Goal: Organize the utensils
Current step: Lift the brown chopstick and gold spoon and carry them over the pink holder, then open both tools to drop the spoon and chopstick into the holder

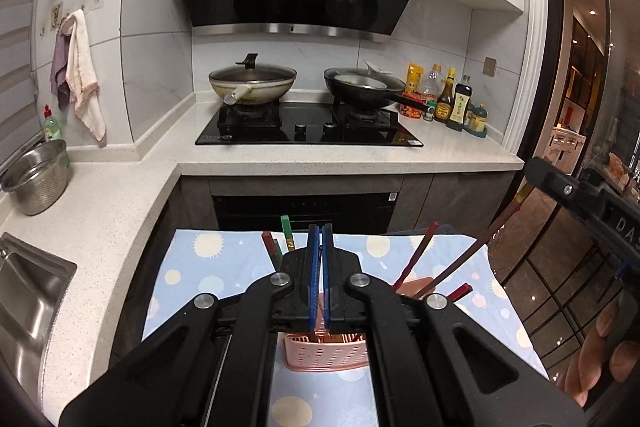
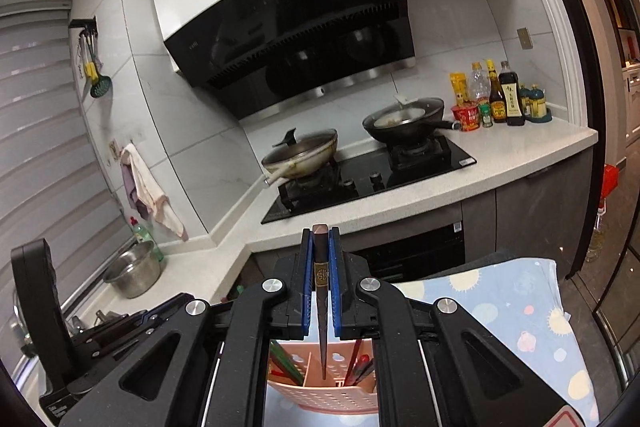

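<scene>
My right gripper (image 2: pixel 320 239) is clamped on a dark brown chopstick (image 2: pixel 321 303), held near its decorated top end so the tapered tip hangs straight down. The tip sits over, possibly just inside, the middle compartment of the pink utensil holder (image 2: pixel 320 391); I judge the vertical hold is meant to let it drop cleanly between the dividers. Red and green chopsticks (image 2: pixel 280 367) already lean in the side compartments.

My left gripper (image 1: pixel 321 243) has its blue pads pressed together with nothing between them. It hovers above the pink utensil holder (image 1: pixel 326 353), likely parked clear of the insertion. From this side, the held chopstick (image 1: pixel 472 251) slants down into the holder beside the red ones (image 1: pixel 416 259).

The holder stands on a blue patterned cloth (image 1: pixel 208 267). Behind it are the stove (image 1: pixel 308 127) and two woks. Next I judge a short lowering, then release.
</scene>
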A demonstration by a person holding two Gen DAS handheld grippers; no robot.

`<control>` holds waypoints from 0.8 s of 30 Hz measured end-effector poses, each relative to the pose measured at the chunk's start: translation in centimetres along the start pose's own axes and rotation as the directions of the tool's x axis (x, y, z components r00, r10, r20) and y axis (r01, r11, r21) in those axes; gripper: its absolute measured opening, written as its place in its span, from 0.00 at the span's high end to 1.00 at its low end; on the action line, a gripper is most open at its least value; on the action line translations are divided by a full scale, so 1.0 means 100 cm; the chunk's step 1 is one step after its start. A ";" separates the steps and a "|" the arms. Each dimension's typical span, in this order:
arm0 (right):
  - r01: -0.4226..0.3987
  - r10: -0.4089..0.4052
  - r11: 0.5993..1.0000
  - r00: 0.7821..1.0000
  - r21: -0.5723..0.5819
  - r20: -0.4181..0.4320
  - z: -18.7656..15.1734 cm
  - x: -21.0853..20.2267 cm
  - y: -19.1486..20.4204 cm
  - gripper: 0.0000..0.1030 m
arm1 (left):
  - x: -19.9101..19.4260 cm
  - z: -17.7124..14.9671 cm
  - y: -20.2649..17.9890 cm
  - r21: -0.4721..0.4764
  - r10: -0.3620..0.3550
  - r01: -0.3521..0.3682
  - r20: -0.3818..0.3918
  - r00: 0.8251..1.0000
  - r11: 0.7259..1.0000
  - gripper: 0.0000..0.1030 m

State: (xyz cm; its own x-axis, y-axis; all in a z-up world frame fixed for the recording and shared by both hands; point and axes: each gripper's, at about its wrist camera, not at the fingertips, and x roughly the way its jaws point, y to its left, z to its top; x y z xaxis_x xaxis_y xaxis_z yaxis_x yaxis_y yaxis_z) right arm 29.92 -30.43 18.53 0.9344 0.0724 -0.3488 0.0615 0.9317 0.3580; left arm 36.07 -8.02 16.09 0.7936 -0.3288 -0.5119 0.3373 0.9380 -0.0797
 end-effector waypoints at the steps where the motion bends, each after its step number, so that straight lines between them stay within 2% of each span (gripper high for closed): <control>1: 0.000 0.000 1.000 1.000 0.002 -0.013 -0.003 0.005 -0.002 0.93 | 0.005 -0.002 0.000 0.002 0.002 -0.002 -0.008 1.000 1.000 0.99; 12: 0.010 -0.012 1.000 0.995 -0.018 -0.095 -0.028 0.037 -0.002 0.92 | 0.035 -0.022 -0.003 0.014 0.014 -0.013 -0.068 0.998 1.000 0.98; 18: 0.020 -0.023 0.999 0.996 -0.031 -0.090 -0.033 0.037 0.001 0.88 | 0.039 -0.025 -0.001 -0.002 0.023 -0.023 -0.079 0.997 1.000 0.97; 24: 0.023 -0.027 0.999 0.995 -0.038 -0.092 -0.035 0.034 0.002 0.87 | 0.036 -0.029 0.001 -0.004 0.029 -0.030 -0.080 0.996 1.000 0.90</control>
State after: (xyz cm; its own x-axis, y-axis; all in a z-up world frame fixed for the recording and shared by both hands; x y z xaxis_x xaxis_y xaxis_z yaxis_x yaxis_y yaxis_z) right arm 31.86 -28.69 14.36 0.8963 0.0799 -0.4363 0.0700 0.9458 0.3170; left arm 37.56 -8.79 11.77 0.7603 -0.2917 -0.5804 0.3114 0.9478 -0.0683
